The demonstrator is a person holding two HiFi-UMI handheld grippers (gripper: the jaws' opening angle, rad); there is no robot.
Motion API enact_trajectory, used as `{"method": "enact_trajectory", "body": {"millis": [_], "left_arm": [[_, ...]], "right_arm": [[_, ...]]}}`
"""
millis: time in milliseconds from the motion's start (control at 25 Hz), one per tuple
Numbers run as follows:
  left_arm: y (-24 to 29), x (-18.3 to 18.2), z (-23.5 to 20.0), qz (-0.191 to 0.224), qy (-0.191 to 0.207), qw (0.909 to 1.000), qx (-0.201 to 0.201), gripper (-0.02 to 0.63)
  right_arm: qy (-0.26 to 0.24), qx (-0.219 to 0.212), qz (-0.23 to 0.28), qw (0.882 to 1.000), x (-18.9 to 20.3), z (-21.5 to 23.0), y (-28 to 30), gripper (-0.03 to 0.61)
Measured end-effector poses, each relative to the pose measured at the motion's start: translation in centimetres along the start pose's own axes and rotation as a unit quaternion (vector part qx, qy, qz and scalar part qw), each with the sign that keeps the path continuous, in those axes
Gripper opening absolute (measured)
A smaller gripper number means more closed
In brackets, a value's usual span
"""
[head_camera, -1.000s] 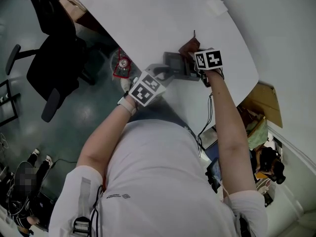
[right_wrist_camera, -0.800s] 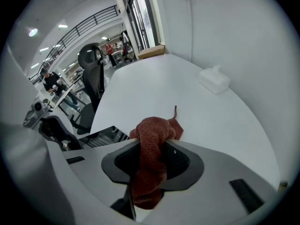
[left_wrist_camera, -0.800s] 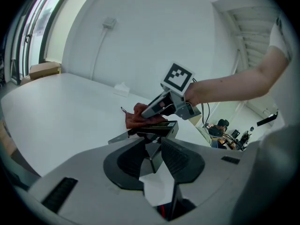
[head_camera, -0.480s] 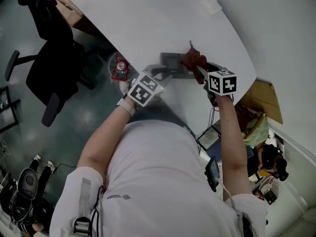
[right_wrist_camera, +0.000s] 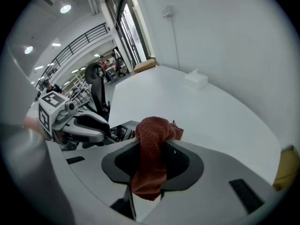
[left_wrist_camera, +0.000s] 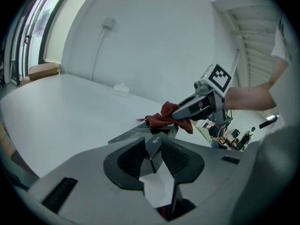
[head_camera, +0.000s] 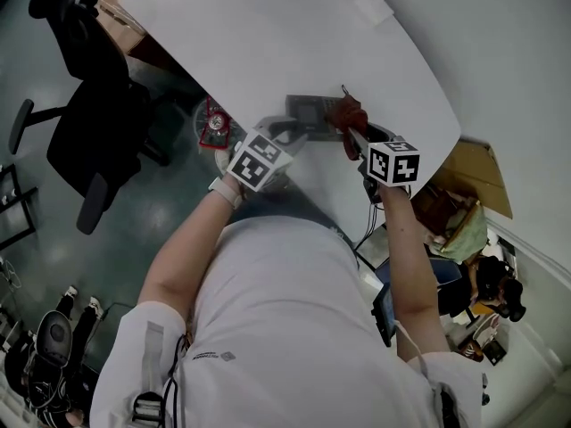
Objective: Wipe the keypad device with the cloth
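- Keypad device (head_camera: 312, 114) lies near the tabletop's (head_camera: 268, 34) near edge, in the upper middle of the head view. The left tongs (left_wrist_camera: 152, 146) are pressed onto its thin near edge, pinning it.
- Right tongs (right_wrist_camera: 152, 144) pinch the cloth (right_wrist_camera: 150, 158), which bunches over the tips and hangs down between the jaws.
- In the head view, the cloth's free wad sits at the device's right end and seems to touch it.
- To wipe well, I judge the left grip should be firm so the device cannot skate on the smooth tabletop. Drag the wad flat across the keys with light pressure, so that cloth rather than the hard jaw tips meets the face. Work away from the pinned edge.
- Device: a flat, grey, wedge-like slab with a darker panel and a block of small keys, hard plastic by its look.
- Cloth: rust-red, nubby weave, soft and floppy, with a loose thread.
- Tabletop: white, matte, with a curved edge.
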State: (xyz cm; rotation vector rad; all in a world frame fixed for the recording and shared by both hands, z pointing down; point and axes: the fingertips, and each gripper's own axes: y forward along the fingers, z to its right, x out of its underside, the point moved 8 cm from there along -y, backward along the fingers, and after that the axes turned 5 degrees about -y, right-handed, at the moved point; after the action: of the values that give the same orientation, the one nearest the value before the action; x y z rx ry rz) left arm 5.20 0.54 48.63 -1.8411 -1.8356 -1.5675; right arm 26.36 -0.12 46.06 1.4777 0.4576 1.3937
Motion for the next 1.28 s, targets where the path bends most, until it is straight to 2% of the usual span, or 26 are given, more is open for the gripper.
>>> {"method": "enact_trajectory", "body": {"millis": [160,280,360,680,800,1080,1160,1280], "left_arm": [[0.0,0.0,0.1,0.003,-0.001,1.0000,0.000,0.114],[-0.1,0.0,0.2,0.002,0.000,1.0000,0.001,0.114],[0.0,-0.1,0.2,-0.001,0.002,1.0000,0.003,0.112],[0.0,-0.1,0.2,-0.008,0.007,0.9999,0.008,0.112],[0.0,-0.1,0.1,-0.009,0.005,0.9999,0.014,0.112],[-0.2,0.0,-0.3,-0.012,0.003,0.9998,0.015,0.110],[-0.3,0.0,-0.3,-0.012,0.002,0.9998,0.015,0.110],[-0.2,0.2,-0.2,-0.009,0.000,0.9999,0.013,0.110]], "right_arm": [[0.056,0.001,0.023,0.998,0.4,0.8,0.7,0.126],[0.135,-0.012,0.048,0.990,0.7,1.9,1.6,0.126],[0.165,-0.018,0.054,0.985,0.6,2.6,2.0,0.126],[0.191,-0.015,0.034,0.981,-0.2,4.1,4.7,0.127],[0.225,-0.031,0.026,0.974,-0.3,4.8,5.6,0.126],[0.314,-0.066,0.018,0.947,-0.3,6.8,8.0,0.127],[0.321,-0.076,0.014,0.944,-0.3,7.1,8.5,0.127],[0.315,-0.079,0.023,0.946,-0.4,7.2,8.4,0.127]]}}
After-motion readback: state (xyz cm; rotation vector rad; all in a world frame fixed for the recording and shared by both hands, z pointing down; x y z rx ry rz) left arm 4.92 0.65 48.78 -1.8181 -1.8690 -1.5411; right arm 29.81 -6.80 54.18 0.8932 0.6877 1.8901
